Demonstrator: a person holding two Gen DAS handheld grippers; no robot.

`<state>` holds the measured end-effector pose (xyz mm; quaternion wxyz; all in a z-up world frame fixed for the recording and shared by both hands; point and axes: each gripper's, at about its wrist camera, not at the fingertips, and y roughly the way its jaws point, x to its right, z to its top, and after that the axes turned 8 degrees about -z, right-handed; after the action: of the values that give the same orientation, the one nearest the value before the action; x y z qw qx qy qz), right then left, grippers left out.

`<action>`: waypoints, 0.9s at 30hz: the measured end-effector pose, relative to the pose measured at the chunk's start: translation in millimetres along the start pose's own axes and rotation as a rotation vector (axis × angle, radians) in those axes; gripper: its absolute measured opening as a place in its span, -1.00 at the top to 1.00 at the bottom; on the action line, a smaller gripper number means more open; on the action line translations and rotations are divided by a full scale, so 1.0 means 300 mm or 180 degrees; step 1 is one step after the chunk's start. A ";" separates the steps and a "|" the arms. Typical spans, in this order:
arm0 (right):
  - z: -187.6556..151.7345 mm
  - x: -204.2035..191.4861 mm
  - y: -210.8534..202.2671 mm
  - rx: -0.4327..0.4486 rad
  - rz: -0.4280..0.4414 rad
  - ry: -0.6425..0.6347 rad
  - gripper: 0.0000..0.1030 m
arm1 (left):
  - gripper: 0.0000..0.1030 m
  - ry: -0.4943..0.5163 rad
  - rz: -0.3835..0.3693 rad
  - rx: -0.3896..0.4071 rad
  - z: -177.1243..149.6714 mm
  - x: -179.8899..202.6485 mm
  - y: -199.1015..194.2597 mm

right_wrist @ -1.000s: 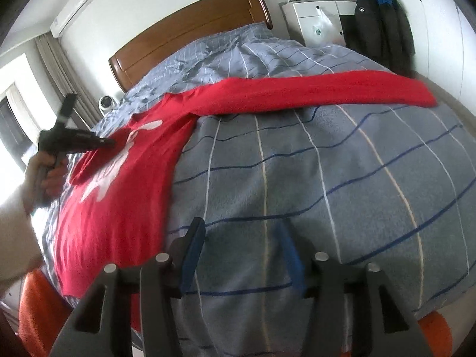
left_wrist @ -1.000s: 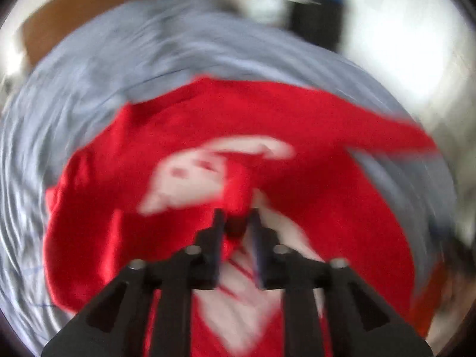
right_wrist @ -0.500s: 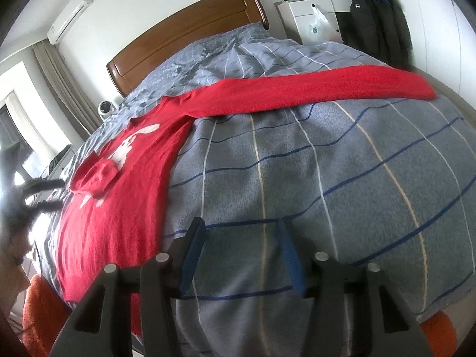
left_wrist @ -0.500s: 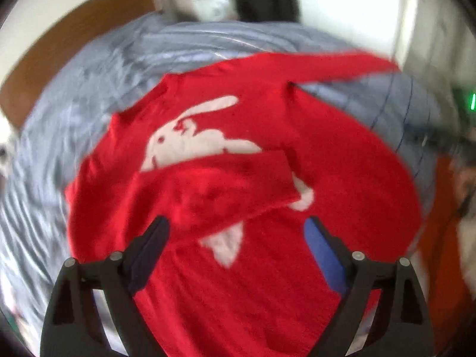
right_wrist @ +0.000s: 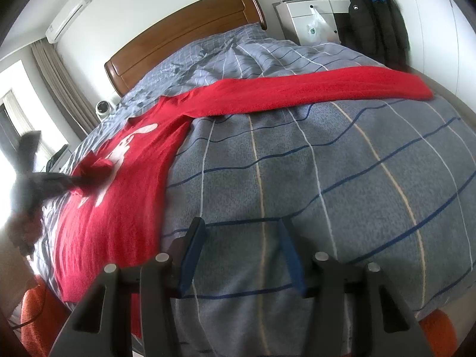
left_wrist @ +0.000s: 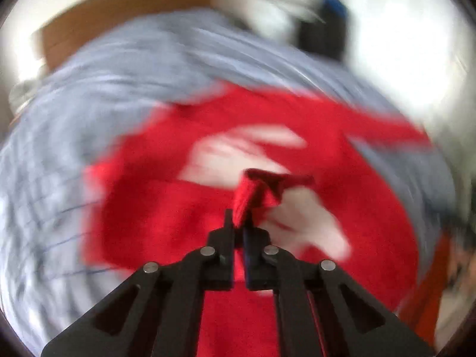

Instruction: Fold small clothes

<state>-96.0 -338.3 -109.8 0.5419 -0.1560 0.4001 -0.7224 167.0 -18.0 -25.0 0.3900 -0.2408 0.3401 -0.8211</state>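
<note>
Left tool is pinched tight on a bunched sleeve cuff of the red sweater, which lies on the grey checked bed under a wooden headboard. Right tool hangs over bare duvet, angled down, jaws spread, nothing between them.

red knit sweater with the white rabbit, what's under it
The red knit sweater lies on a grey-blue checked duvet, which shows all around it. The duvet beneath is covered. The left gripper is shut on a folded sleeve end over the sweater's front.
</note>
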 end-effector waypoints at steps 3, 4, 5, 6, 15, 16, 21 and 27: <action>0.000 0.003 0.001 0.0005 0.0009 0.0008 0.01 | 0.95 -0.0778 0.0945 0.0355 -0.016 -0.301 -0.170; 0.001 0.003 0.001 0.0007 0.0009 0.0013 0.01 | 0.95 -0.1003 0.1274 0.0406 -0.038 -0.394 -0.210; 0.000 0.003 0.002 0.0007 0.0009 0.0015 0.01 | 0.95 -0.1246 0.1750 0.0438 -0.081 -0.507 -0.255; 0.001 0.003 0.003 0.0007 0.0007 0.0016 0.01 | 0.95 -0.1373 0.2041 0.0431 -0.112 -0.569 -0.270; 0.000 -0.015 0.010 0.0008 -0.0086 -0.0046 0.01 | 0.95 -0.2081 0.2940 -0.0108 -0.423 -0.847 -0.215; 0.000 -0.019 0.012 0.0007 -0.0106 -0.0060 0.01 | 0.95 -0.2166 0.2912 -0.0144 -0.445 -0.863 -0.203; -0.002 -0.026 0.017 0.0005 -0.0170 -0.0113 0.01 | 0.95 -0.2621 0.2653 -0.0146 -0.539 -0.920 -0.196; 0.003 -0.025 0.023 -0.0014 -0.0182 -0.0116 0.01 | 0.12 -0.2441 0.2441 -0.0040 -0.537 -0.856 -0.245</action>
<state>-87.9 -332.5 -112.8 0.5280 -0.1818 0.3871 -0.7337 174.3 282.4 -108.6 0.7563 -0.3841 0.2418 -0.4712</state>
